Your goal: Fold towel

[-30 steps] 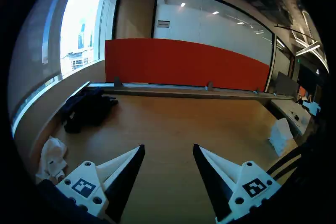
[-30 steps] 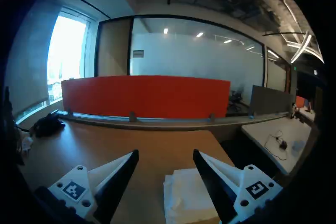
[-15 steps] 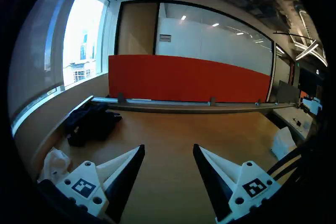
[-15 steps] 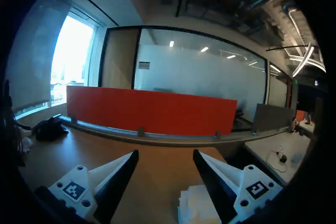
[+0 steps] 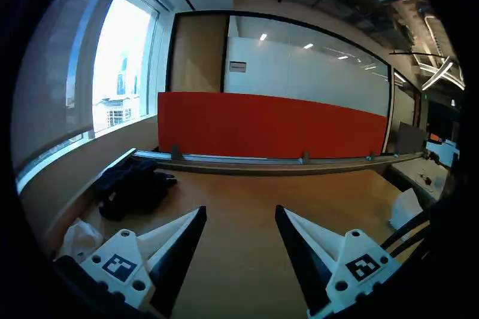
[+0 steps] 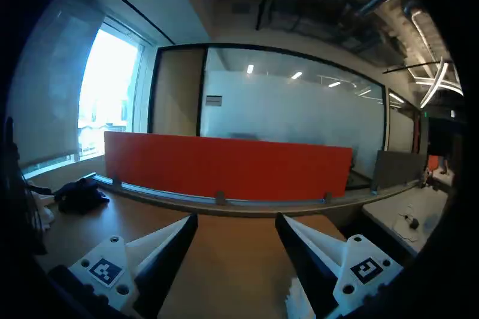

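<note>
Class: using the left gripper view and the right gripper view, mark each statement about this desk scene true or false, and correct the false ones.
1. The left tool and the right tool are both open and hold nothing. True.
2. The divider behind the desk is blue. False: the divider is red.
3. A dark bundle lies on the desk, on the side near the window. True.
4. The white towel lies between the left tool's fingers. False: the towel lies off to that tool's right, near the desk's edge, and only bare desk lies between the fingers.
</note>
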Demonstrator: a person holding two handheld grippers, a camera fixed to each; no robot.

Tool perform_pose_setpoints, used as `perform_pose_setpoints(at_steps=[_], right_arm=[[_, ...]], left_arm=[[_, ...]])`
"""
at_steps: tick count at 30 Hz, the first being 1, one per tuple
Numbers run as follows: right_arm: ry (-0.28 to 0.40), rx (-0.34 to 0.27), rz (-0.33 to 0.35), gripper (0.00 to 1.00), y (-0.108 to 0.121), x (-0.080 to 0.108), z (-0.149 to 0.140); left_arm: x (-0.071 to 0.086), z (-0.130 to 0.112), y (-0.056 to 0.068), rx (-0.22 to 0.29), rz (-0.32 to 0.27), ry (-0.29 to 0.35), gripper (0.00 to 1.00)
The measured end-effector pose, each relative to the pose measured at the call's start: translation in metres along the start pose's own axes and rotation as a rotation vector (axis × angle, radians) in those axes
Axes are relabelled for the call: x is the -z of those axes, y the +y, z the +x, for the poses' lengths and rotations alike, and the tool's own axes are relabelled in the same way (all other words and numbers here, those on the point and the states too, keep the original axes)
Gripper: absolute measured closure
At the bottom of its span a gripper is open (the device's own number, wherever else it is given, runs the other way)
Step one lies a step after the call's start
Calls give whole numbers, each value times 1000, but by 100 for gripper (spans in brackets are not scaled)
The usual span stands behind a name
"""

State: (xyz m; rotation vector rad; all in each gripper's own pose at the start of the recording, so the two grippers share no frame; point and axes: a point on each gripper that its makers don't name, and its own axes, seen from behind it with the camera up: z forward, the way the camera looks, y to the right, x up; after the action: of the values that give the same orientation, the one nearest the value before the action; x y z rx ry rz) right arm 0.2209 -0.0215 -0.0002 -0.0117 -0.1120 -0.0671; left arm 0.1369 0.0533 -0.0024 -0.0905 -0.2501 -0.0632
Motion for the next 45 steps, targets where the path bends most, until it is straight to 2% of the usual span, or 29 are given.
perform_pose_setpoints(at_steps=[11,20,31,38,45], right_arm=[[-19,-44,58,0,-27,-1,7],[-27,-84,62,0,-27,-3,20],[-21,-97,27,0,-21,0,15],[-5,-99,2,0,-19,-3,1],[-4,-120,1,0,-29,-12,-22]], left_arm=[[0,17,-8,-76,43,71,15],[1,11,-18,-101,66,111,15],[-3,-20,-27,-107,59,135,15],[-13,-53,-41,-83,67,156,15],[-20,-83,-59,-56,82,175,15]])
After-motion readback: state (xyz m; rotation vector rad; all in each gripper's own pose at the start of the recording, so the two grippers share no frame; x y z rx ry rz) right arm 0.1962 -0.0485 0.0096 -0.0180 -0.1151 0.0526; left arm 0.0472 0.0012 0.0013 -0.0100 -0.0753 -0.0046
